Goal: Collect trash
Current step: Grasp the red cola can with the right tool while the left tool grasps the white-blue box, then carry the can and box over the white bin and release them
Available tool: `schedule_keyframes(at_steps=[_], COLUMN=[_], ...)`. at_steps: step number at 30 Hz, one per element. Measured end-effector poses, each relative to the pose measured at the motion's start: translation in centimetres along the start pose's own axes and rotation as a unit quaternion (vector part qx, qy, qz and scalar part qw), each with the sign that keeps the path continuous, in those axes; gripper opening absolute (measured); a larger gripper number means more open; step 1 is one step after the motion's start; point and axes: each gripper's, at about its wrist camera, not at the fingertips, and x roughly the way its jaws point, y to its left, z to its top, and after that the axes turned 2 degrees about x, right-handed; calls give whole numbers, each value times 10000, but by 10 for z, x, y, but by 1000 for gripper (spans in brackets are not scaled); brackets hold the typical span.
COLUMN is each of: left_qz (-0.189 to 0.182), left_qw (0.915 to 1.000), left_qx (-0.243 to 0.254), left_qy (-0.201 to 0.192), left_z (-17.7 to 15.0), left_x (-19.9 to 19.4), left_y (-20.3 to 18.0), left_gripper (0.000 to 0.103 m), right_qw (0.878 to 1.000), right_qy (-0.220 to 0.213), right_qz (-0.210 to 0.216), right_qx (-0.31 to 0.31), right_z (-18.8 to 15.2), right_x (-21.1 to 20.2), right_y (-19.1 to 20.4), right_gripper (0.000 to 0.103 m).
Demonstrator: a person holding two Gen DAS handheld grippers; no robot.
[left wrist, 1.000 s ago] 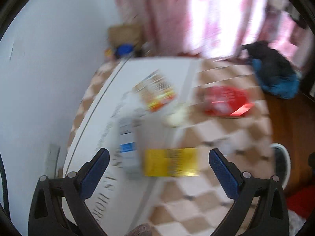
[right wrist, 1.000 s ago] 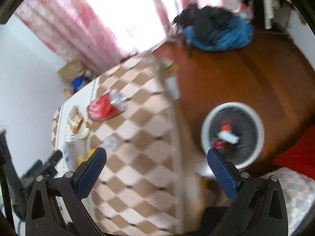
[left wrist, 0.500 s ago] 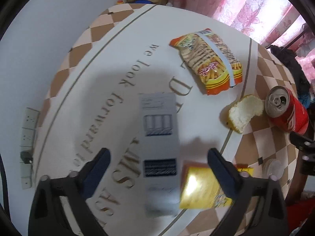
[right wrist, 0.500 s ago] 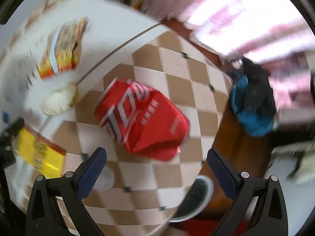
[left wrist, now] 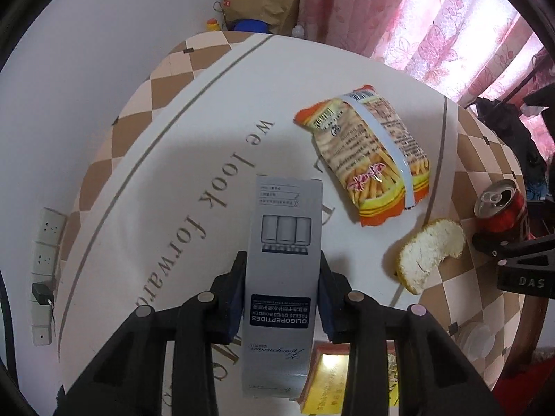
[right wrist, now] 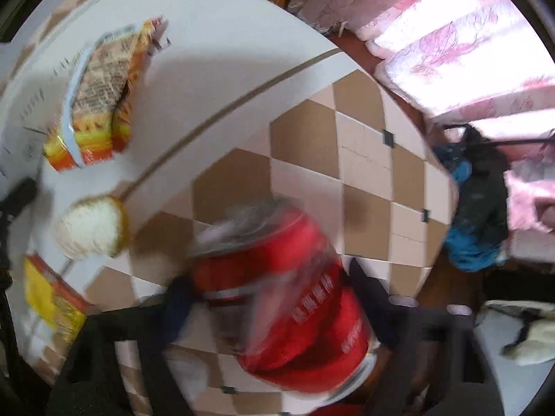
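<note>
A: Grey carton (left wrist: 282, 277) pinched across its long sides by left gripper (left wrist: 281, 296), near table (left wrist: 173, 180) edge. Light, crushable.
B: Right gripper (right wrist: 274, 298) clamps red can (right wrist: 288, 298) mid-body; thin, dents.

We see right hand-held gripper (right wrist: 274, 298) clamped on red can (right wrist: 291, 298), heavy motion blur. Snack bag (right wrist: 100, 97) far left on counter (right wrist: 364, 159); bread piece (right wrist: 92, 230) just below it, yellow box (right wrist: 52, 301) at left edge. Pink curtain (right wrist: 461, 52) behind.
</note>
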Motion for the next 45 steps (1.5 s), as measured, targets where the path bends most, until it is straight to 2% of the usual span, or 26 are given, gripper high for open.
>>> schedule_keyframes(at_steps=[3, 6, 9, 13, 20, 28, 37, 45], left_qz=[86, 125, 122, 147, 57, -11, -304, -779], left_qw=[9999, 9998, 9995, 9984, 9954, 9898, 9783, 9624], left_qx=[34, 67, 147, 345, 655, 987, 1334, 1759], left_qy=[-63, -156, -253, -427, -702, -1027, -1557, -1916], left_z=[0, 3, 4, 4, 1, -11, -43, -73], left_x=[-6, -10, -19, -30, -55, -91, -155, -213], left_y=[3, 1, -1, -12, -40, -63, -90, -149], left_gripper=[32, 32, 32, 32, 32, 32, 32, 32], right_qw=[9989, 9941, 9861, 9769, 9563, 9333, 8955, 8561], right_qy=[-21, -174, -239, -395, -919, -1493, -2271, -2873], right_qz=[327, 645, 949, 1075, 1369, 1498, 1777, 1901], right_qx=[339, 859, 1344, 1801, 2416, 2903, 3389, 3852], right_z=[-4, -10, -21, -41, -85, -131, -190, -279], right_x=[-2, -10, -15, -18, -33, -56, -97, -134], right_y=[-10, -28, -41, -53, -68, -58, -70, -103], right_gripper=[74, 62, 60, 60, 59, 59, 59, 59])
